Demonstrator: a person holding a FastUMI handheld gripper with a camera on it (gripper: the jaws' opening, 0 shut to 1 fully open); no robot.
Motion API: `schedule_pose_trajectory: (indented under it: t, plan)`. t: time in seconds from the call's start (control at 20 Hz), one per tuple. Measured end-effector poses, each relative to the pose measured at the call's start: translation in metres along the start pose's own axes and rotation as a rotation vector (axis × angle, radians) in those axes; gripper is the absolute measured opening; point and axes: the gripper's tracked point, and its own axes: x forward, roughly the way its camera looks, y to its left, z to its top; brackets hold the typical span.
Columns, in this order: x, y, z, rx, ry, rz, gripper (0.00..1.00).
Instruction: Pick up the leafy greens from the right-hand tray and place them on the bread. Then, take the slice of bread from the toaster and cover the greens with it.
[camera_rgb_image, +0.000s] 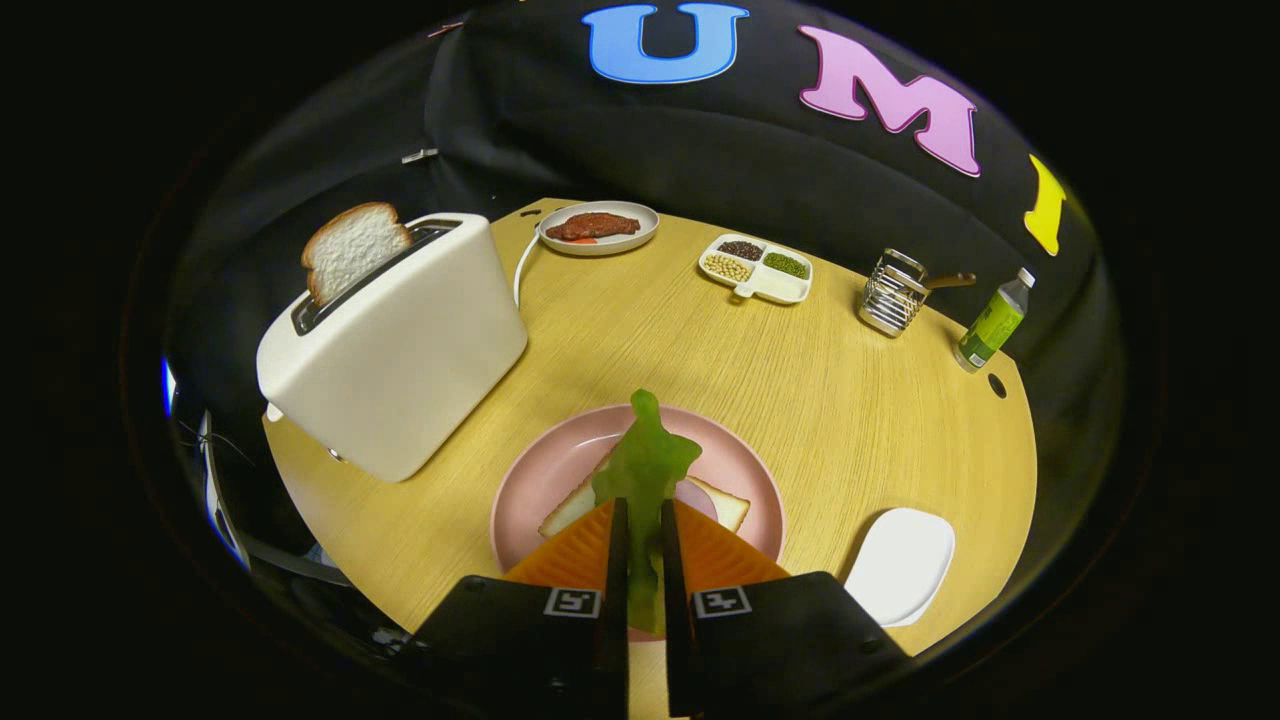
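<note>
— White plastic first, off to the left: the toaster (400, 340), with the slice of bread (352, 248) standing up out of its slot. I'd guess it sits raised like that so two fingers can pinch its top edge later.

— And moving right from there?

— A pink plate (540, 470) just ahead of the gripper (640, 545), carrying the bottom bread (728, 505) with what looks like a pale slice of something on it. The leafy greens (645, 465) are pinched between the two fingers, which are pressed in on the stem end so the leaf sticks forward and hangs over the plate, above the bread. Holding it by the tail leaves the broad part free to settle flat, I think.

— So it is not down yet?

— I can't tell whether the leaf touches the bread. My judgement is that the placing step is nearly done, with release remaining.

— Further right?

— A white tray (900, 565) beside the plate, near the right finger; presumably where greens belong. Beyond, toward the wall: a plate of reddish meat (598, 227), a divided dish of beans (757, 268), a wire holder (892, 292) and a green bottle (992, 322), all well apart from the work.
</note>
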Motion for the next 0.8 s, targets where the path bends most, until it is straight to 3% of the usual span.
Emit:
schedule_pose_trajectory:
  t: [0.15,0.35,0.4,0.45,0.6,0.7,0.8]
  plan:
    - [0.005,-0.002,-0.002,-0.012,0.007,-0.024,0.22]
    - [0.01,-0.001,-0.011,-0.016,0.029,-0.042,0.39]
    - [0.01,-0.001,-0.011,-0.02,0.029,-0.043,0.5]
    - [0.011,0.0,-0.011,-0.021,0.029,-0.043,0.55]
    - [0.009,0.004,-0.007,-0.017,0.012,-0.034,0.89]
    - [0.003,0.004,0.0,-0.011,-0.008,-0.038,1.0]
    - [-0.005,0.009,0.013,-0.003,-0.04,-0.029,0.99]
